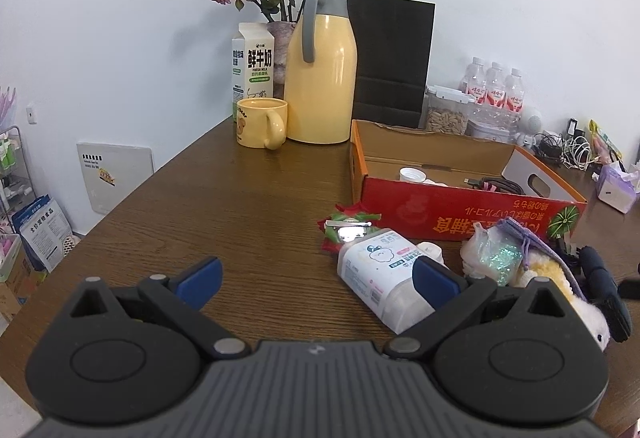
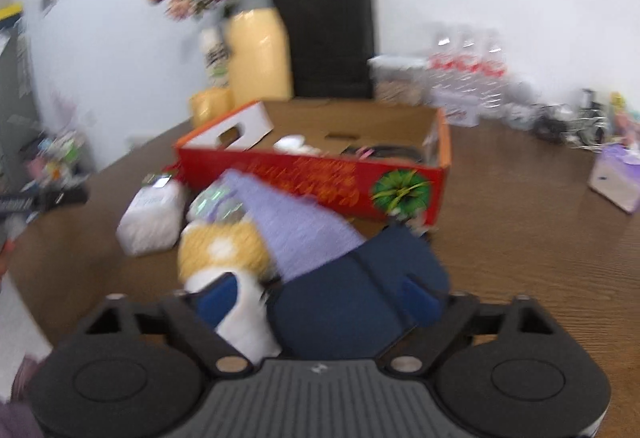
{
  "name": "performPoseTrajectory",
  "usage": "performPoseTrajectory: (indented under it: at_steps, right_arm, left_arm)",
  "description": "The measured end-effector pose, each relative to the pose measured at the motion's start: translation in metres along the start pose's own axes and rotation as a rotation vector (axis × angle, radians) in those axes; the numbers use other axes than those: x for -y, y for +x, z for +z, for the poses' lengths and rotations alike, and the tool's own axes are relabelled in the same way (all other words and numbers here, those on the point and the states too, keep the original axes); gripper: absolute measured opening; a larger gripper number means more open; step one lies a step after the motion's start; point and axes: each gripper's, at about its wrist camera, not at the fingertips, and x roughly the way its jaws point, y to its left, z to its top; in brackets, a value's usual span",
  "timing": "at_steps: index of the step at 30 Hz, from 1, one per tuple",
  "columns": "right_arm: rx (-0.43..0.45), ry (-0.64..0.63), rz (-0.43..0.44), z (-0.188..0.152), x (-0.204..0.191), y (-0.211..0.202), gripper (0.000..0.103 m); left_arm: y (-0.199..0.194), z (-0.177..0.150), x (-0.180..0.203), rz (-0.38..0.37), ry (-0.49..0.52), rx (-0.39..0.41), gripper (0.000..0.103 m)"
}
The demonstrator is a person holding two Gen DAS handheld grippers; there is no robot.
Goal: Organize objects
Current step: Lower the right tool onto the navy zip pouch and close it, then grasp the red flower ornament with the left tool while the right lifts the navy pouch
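Brown wood-grain table [image 1: 240, 198] carries your clutter just before the red box [image 2: 312, 178]. Your right gripper [image 2: 320, 302] is nearer, jaws spread wide astride the dark blue item [image 2: 360, 302], not clamped. Your left gripper [image 1: 320, 278] stands apart and empty, the white container [image 1: 380, 278] at its right finger.

Dark wood-grain table [image 1: 248, 198], bare between the left fingers. Ahead of the left-hand finger, far back by the wall: yellow mug [image 1: 262, 128], milk carton [image 1: 253, 66], yellow thermos jug [image 1: 322, 70], black paper bag [image 1: 390, 58]. Ahead of the right-hand finger: white wipes pack [image 1: 380, 274] lying flat, partly behind that fingertip, red-and-green bow [image 1: 348, 226] just beyond it, then open red cardboard box [image 1: 460, 206]. Right of that finger: glittery pouch [image 1: 496, 250] and plush toy [image 1: 548, 278], touching each other. Far right: tissue box [image 1: 616, 190].
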Motion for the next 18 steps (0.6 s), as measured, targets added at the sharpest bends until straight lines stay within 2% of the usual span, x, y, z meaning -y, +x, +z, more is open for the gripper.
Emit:
performPoseTrajectory:
  at_steps: [3,8,18]
  right_arm:
    - [-0.011,0.1,-0.066,0.006,0.011,0.008,0.091]
    - [-0.077,0.25,-0.143,0.008,0.031,0.031,0.091]
    - [-0.181,0.188,-0.225,-0.003,0.016,0.066,0.089]
  left_arm:
    - [0.0,-0.001,0.0,-0.004,-0.005,-0.002,0.103]
    - [0.003,-0.003,-0.003,-0.014,-0.016,-0.008,0.103]
    - [0.018,-0.007,-0.009,-0.022,-0.041,-0.041,0.103]
